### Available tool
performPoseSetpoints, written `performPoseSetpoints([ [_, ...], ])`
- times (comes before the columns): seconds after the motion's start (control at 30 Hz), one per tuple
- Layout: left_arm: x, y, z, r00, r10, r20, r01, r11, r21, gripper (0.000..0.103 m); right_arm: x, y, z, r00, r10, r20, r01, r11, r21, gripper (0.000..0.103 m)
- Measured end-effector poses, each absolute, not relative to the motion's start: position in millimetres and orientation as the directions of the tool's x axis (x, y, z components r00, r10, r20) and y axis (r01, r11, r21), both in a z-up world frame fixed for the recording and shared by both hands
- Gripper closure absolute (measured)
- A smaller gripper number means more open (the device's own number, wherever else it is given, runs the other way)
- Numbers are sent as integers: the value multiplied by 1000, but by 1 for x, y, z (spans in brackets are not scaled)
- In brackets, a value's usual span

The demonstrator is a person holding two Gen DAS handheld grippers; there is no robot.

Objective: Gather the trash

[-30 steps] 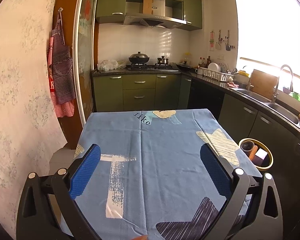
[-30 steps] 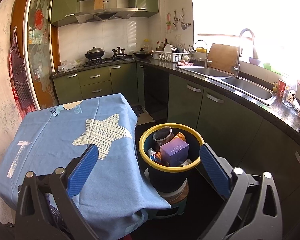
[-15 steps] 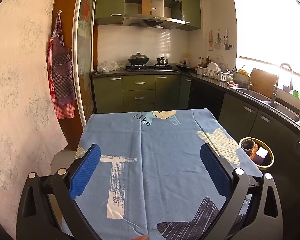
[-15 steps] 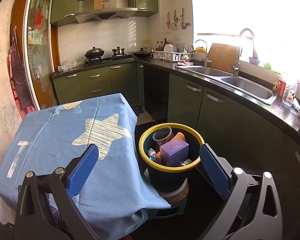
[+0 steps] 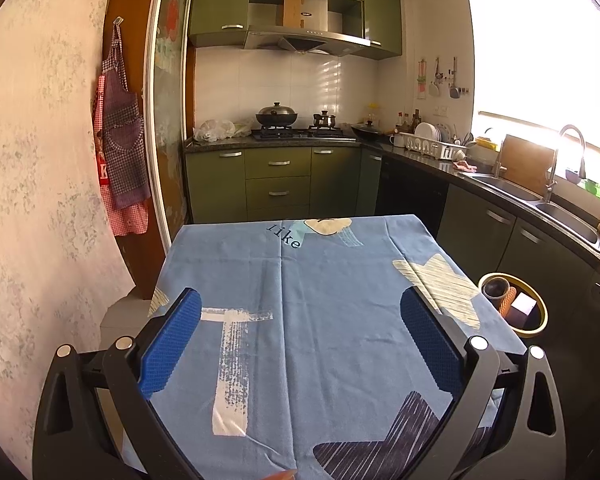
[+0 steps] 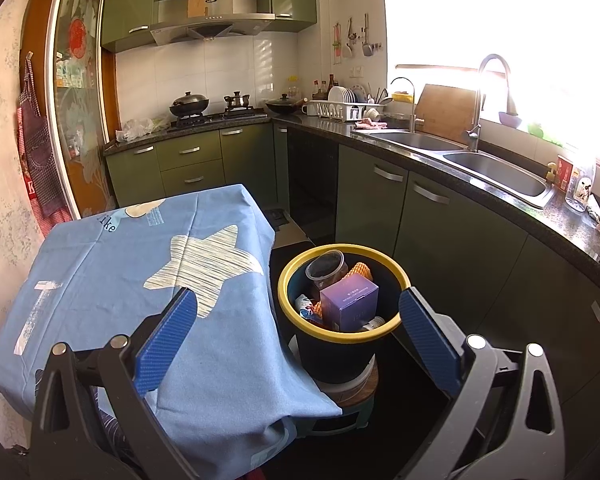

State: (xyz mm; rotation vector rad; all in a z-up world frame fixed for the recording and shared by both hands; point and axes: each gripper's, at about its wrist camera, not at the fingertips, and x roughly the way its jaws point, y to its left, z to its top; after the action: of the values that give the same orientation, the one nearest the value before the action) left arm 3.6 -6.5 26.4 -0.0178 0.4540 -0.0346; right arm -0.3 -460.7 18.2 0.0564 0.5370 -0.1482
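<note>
Left gripper, right gripper: ribbed blue pads spread wide, holding nothing. Round dark yellow-rimmed bin contains purple cardboard box, clear plastic cup. Blue printed tablecloth smooth.

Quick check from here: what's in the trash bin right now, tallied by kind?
Seen in the yellow-rimmed bin, right wrist view:
Purple box: 1
Clear plastic cup: 1
Orange textured item: 1
Printed wrapper: 1
Total: 4 visible; anything deeper is hidden.
</note>
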Motion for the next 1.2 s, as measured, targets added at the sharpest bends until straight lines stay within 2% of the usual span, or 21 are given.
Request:
performPoseSetpoints([
  [1.2, 6, -6, 23, 893, -37, -448, 30, 999, -22, 5, 3, -455, 11, 842, -118, -527, 151, 988, 19, 7],
])
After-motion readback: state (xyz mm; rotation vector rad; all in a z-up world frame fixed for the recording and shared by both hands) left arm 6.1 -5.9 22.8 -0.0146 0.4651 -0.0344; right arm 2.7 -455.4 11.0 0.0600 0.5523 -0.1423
